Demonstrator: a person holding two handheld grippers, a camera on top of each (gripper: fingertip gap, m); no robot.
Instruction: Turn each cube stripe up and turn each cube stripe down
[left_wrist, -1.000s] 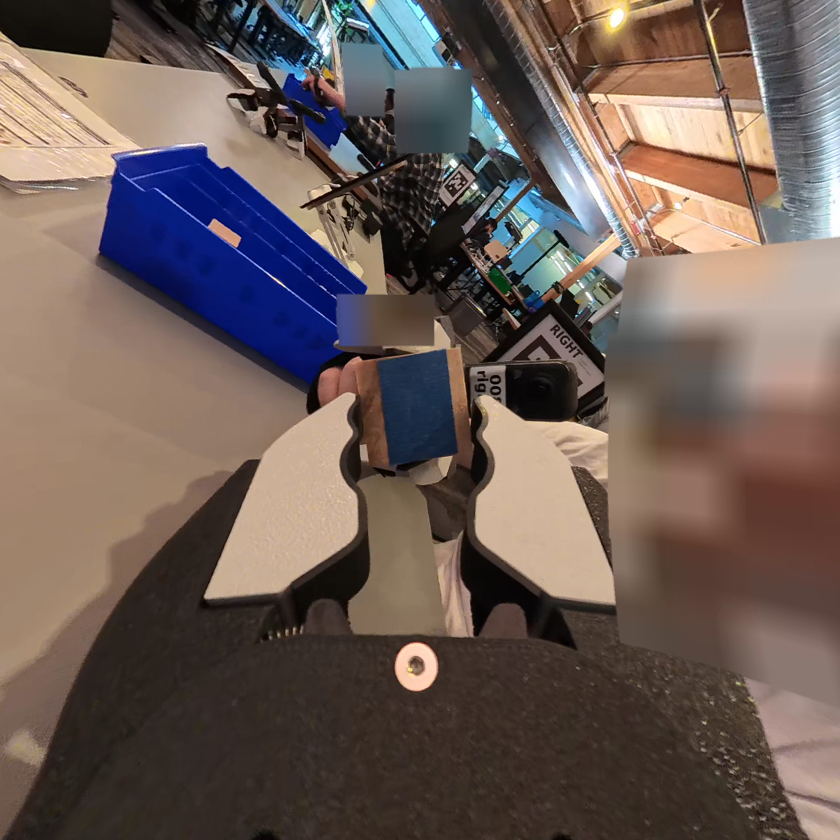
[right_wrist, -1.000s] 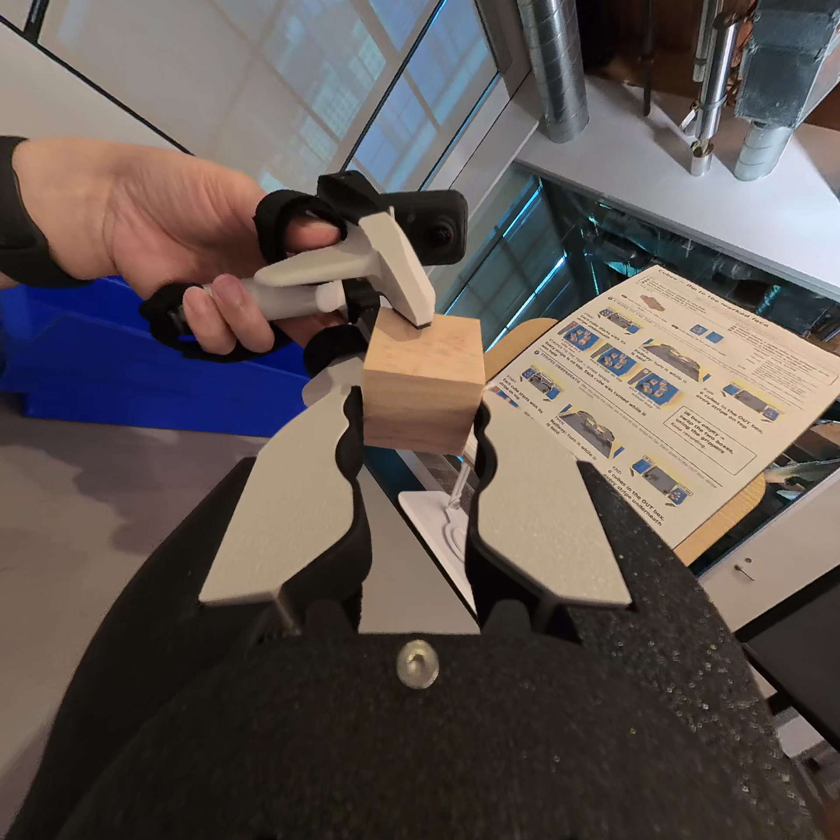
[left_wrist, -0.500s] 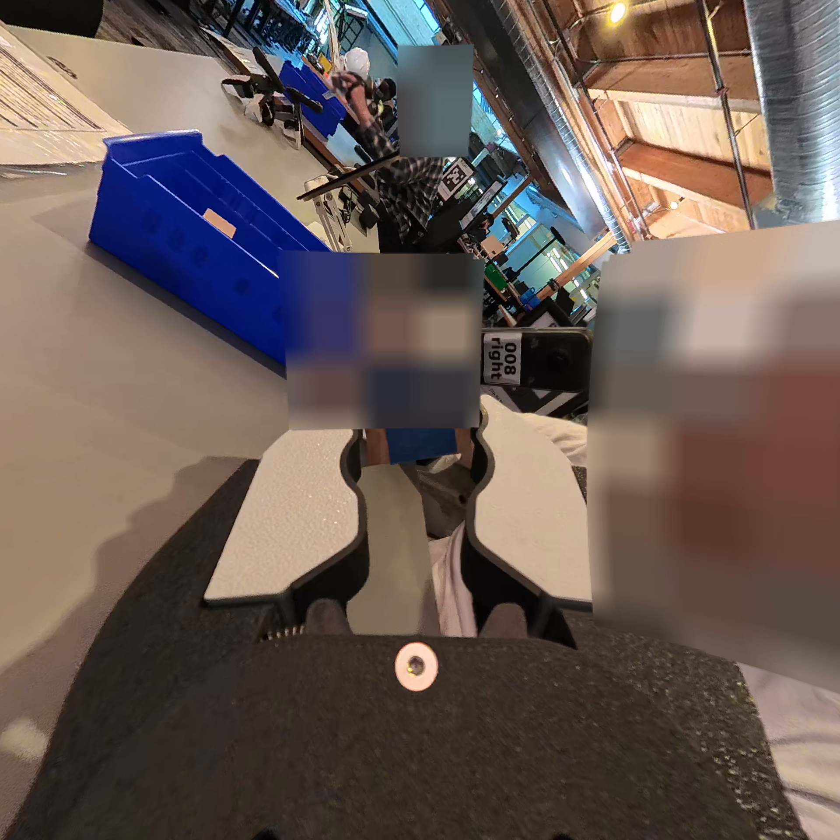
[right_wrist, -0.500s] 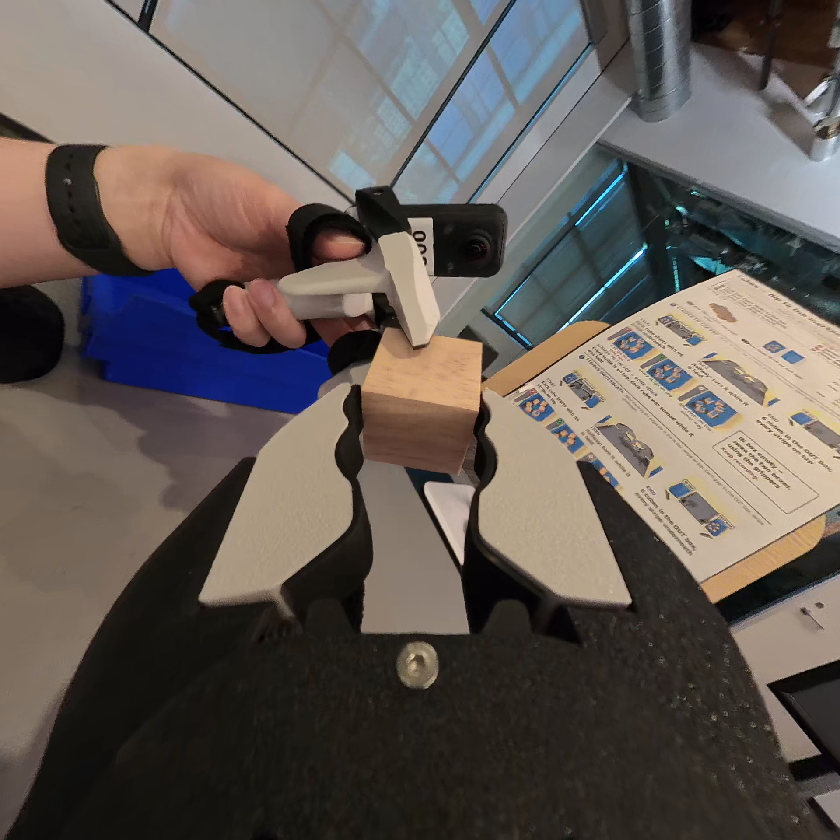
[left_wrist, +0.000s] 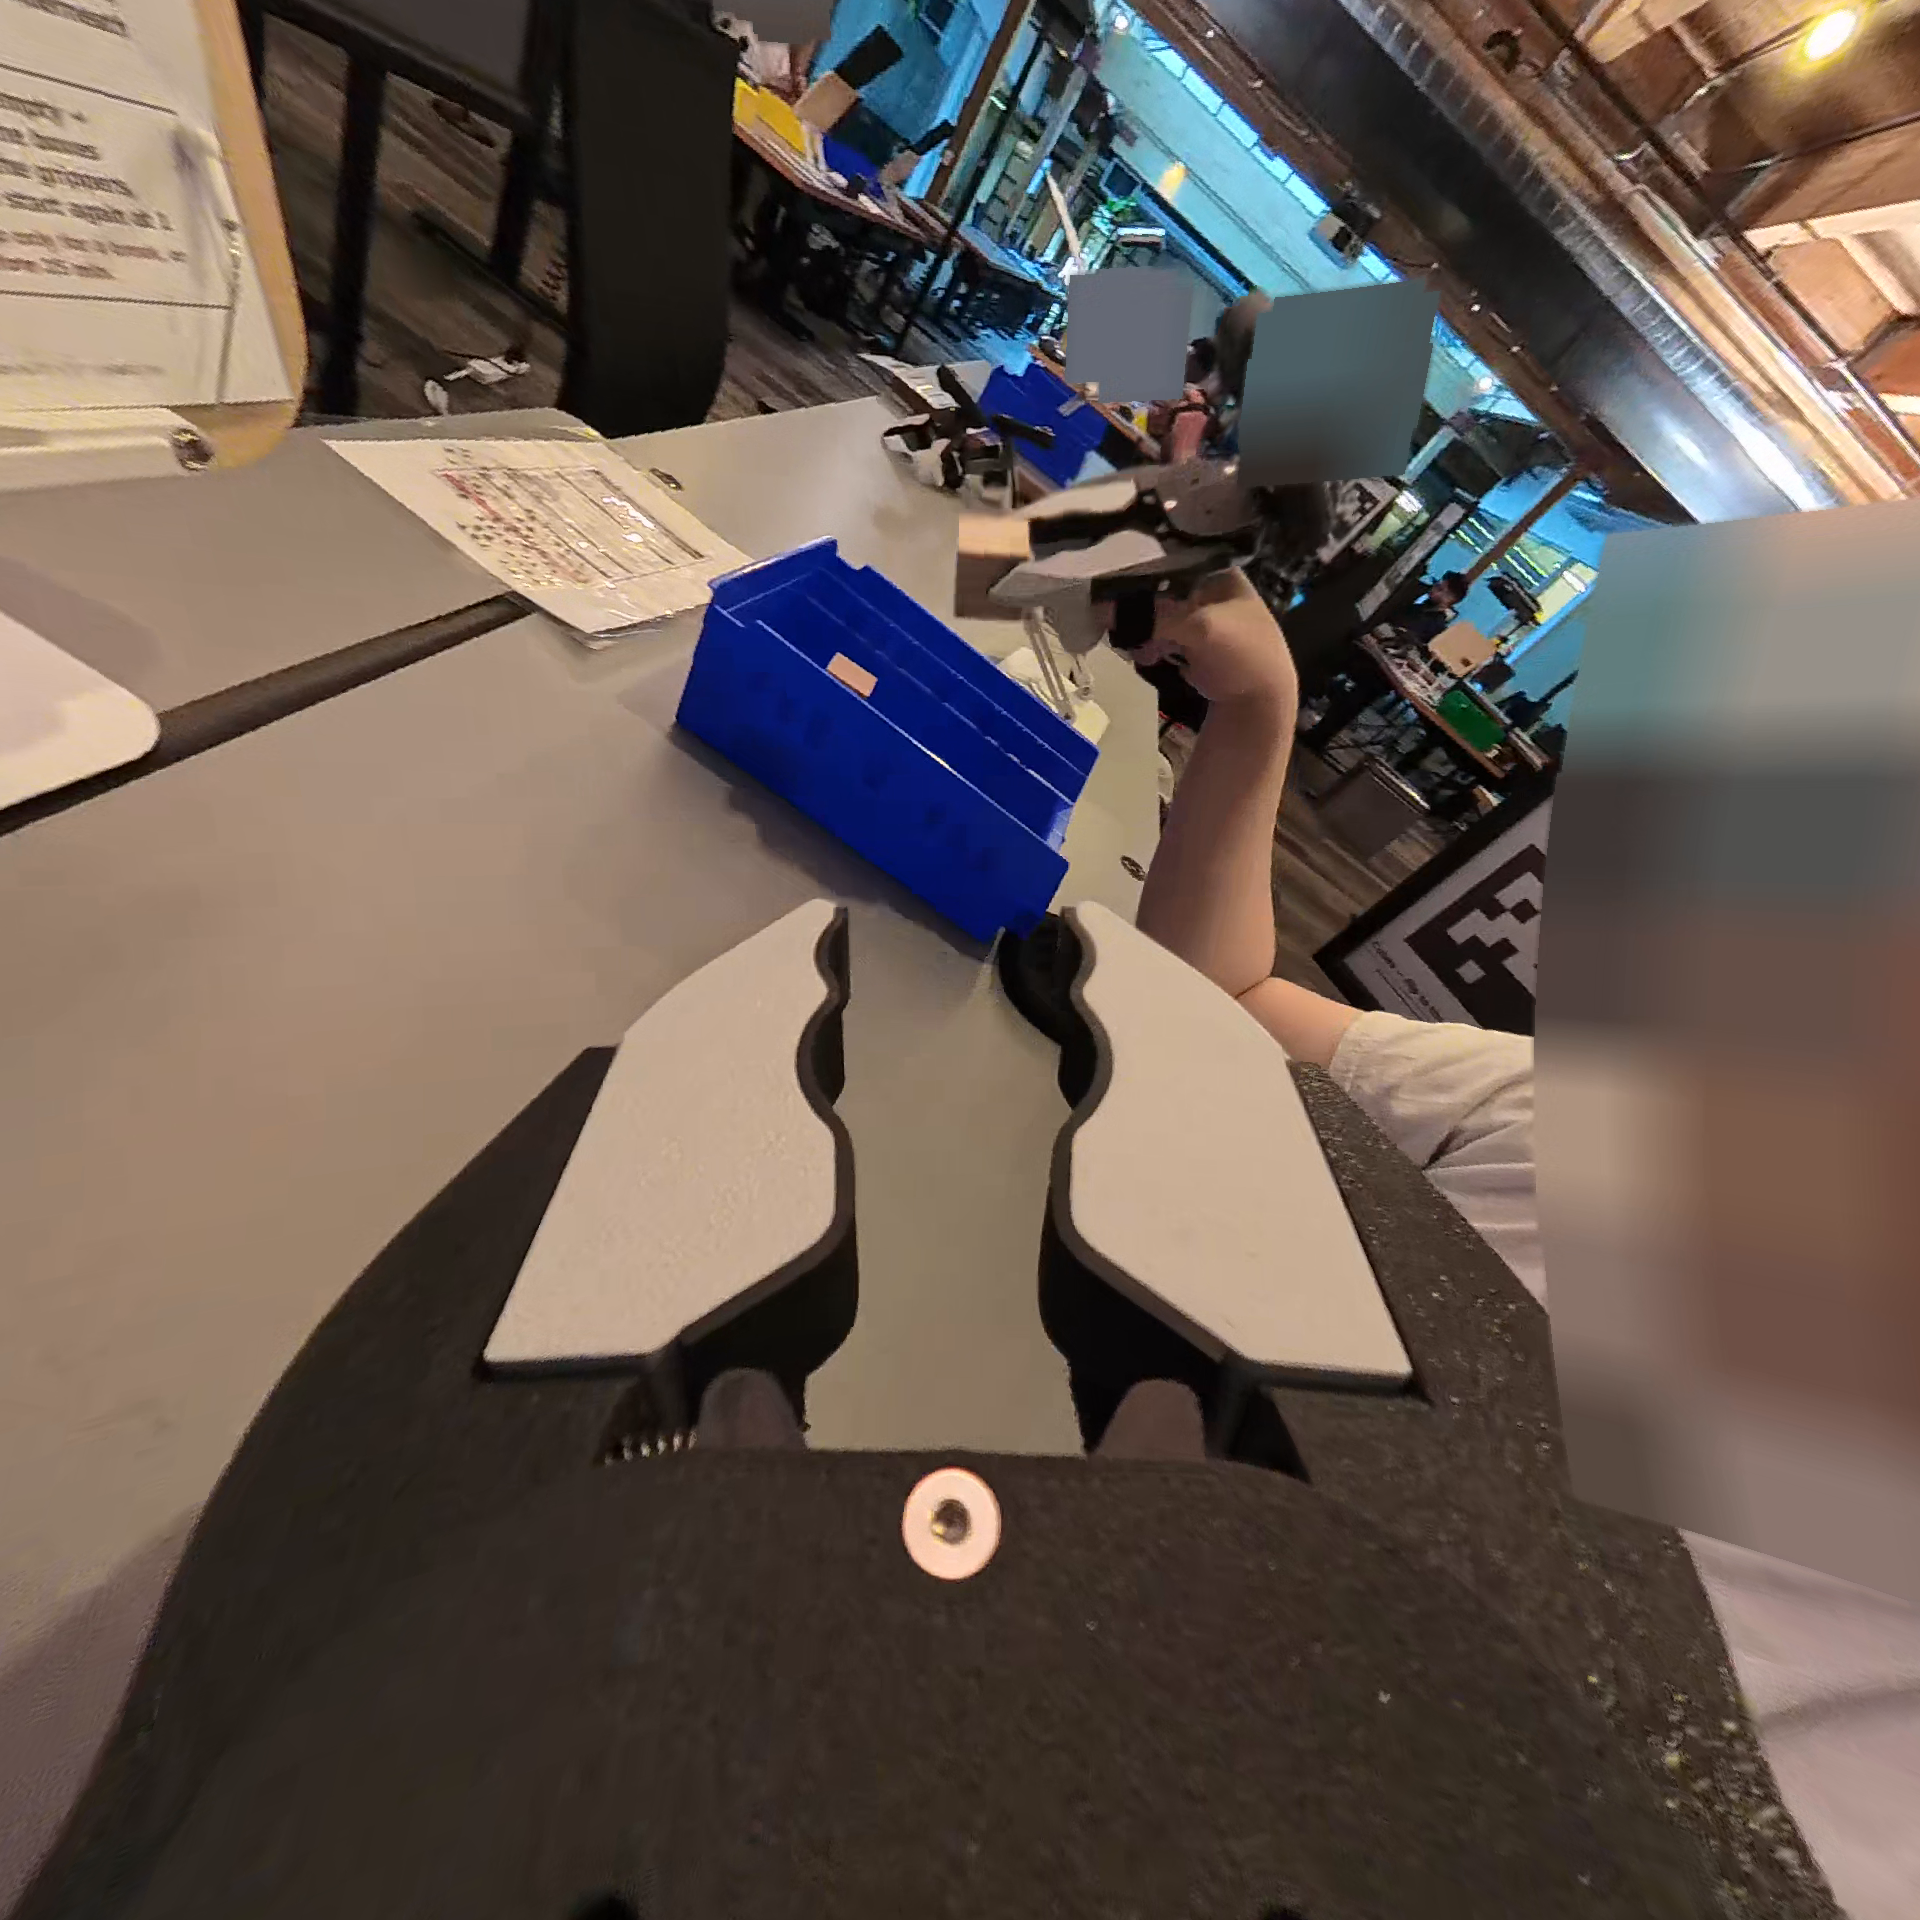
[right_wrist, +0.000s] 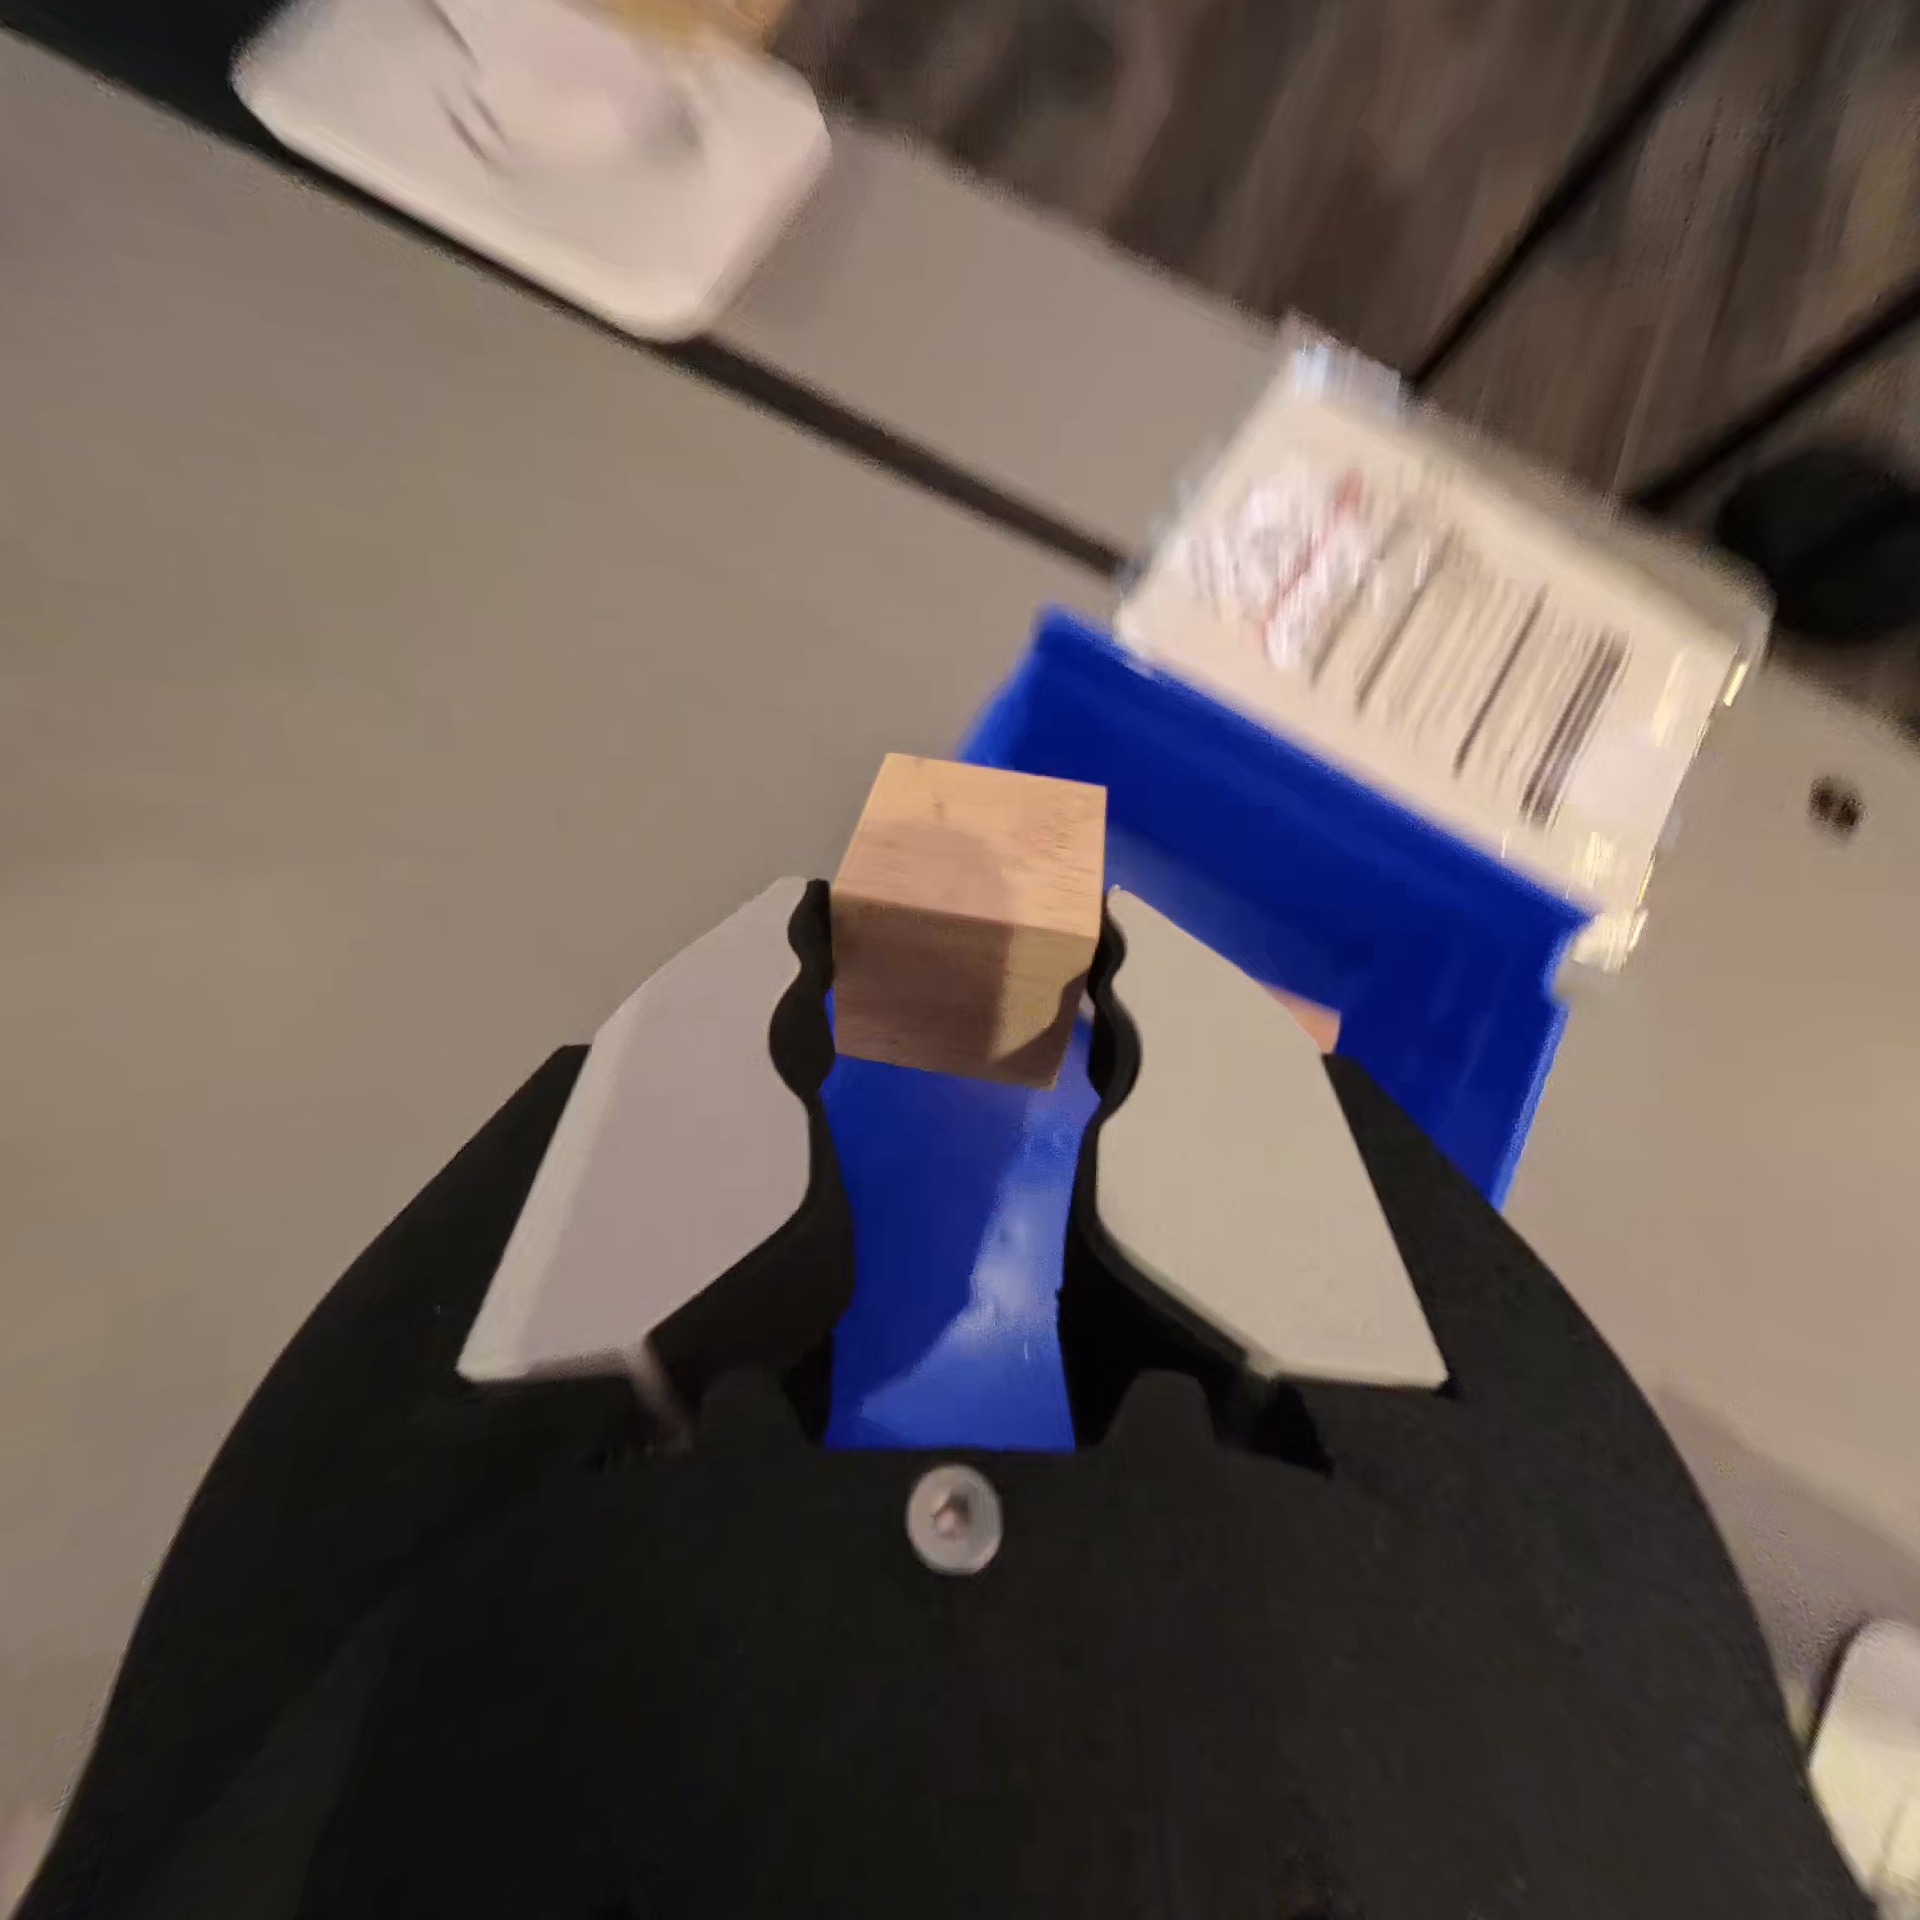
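My right gripper (right_wrist: 961, 906) is shut on a plain-looking wooden cube (right_wrist: 966, 925) and holds it in the air over the near end of the blue bin (right_wrist: 1299, 883). No stripe shows on the cube's visible faces. The left wrist view shows this gripper (left_wrist: 1023, 566) raised above the bin (left_wrist: 883, 748) with the cube (left_wrist: 987, 566) in its tips. My left gripper (left_wrist: 956, 935) is open and empty, low over the grey table (left_wrist: 312, 935), just short of the bin's near corner. Another cube (left_wrist: 854, 673) lies inside the bin and also shows in the right wrist view (right_wrist: 1317, 1023).
A laminated sheet (left_wrist: 561, 520) lies on the table behind the bin and looks blurred in the right wrist view (right_wrist: 1434, 665). A white stand base (right_wrist: 540, 156) sits at the far left. A person's forearm (left_wrist: 1226, 790) rises right of the bin. A wooden board with a paper (left_wrist: 135, 208) stands at the back left.
My left gripper has let go of the cube and drawn back low over the table. My right gripper alone has carried the cube over the blue bin and now points downward.
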